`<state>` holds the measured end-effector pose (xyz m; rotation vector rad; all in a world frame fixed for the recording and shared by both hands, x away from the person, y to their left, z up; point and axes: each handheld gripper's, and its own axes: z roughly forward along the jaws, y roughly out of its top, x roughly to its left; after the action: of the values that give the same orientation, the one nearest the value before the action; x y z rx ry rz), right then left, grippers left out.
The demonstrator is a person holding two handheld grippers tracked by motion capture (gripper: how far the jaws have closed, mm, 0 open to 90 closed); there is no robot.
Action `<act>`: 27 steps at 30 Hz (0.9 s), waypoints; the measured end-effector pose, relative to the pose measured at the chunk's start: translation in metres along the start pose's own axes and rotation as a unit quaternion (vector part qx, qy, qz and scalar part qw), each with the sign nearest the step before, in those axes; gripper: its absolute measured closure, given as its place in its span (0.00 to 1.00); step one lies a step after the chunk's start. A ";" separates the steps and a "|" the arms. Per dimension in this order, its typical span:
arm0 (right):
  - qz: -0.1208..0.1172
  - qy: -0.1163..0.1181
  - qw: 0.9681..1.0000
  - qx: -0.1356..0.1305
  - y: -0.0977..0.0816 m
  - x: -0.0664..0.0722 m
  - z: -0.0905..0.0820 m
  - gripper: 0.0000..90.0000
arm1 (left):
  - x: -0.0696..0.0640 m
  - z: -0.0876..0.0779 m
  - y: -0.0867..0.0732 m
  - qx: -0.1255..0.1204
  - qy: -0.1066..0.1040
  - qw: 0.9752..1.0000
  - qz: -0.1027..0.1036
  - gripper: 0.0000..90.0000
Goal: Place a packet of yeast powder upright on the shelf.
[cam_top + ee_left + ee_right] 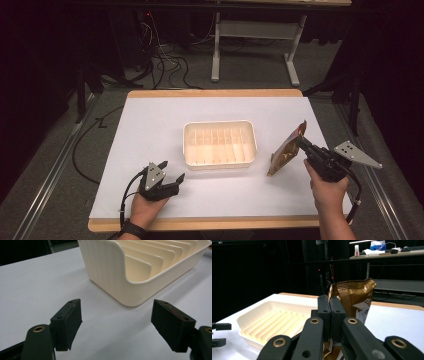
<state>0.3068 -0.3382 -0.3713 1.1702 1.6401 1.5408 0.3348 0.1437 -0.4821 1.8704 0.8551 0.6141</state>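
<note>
The crinkled gold foil snack pouch (287, 150) stands nearly upright on the white worktop (150, 130), just beside the tray at its 3 o'clock, its lower edge on the surface and its top tilted away from me. My right gripper (303, 143) has it by the upper edge: in the right gripper view the jaws are pressed together on the foil (353, 296), with the pouch rising behind them. Nothing lies between pouch and tray.

The cream ribbed plastic tray (220, 144) sits at the worktop's centre; I see only its raised dividers (150, 255) inside, no contents.

My left gripper (170, 172) rests at the tray's 7 o'clock, near it but apart. Its jaws are spread wide, holding nothing, with bare worktop between them and the tray's rounded corner (117, 282) just ahead.
</note>
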 end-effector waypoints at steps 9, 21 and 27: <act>-0.012 0.013 1.000 -0.014 0.014 0.005 -0.001 1.00 | 0.000 0.000 0.000 0.000 0.000 1.000 -0.001 0.28; -0.038 0.029 0.998 -0.028 0.045 0.019 0.003 1.00 | 0.000 0.000 0.000 0.000 0.001 1.000 0.000 0.28; -0.049 0.040 0.997 -0.035 0.064 0.026 0.007 1.00 | 0.000 0.000 0.000 -0.002 0.000 1.000 -0.003 0.27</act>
<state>0.3148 -0.3157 -0.3062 0.9888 1.6550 1.5882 0.3349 0.1442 -0.4821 1.8643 0.8586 0.6110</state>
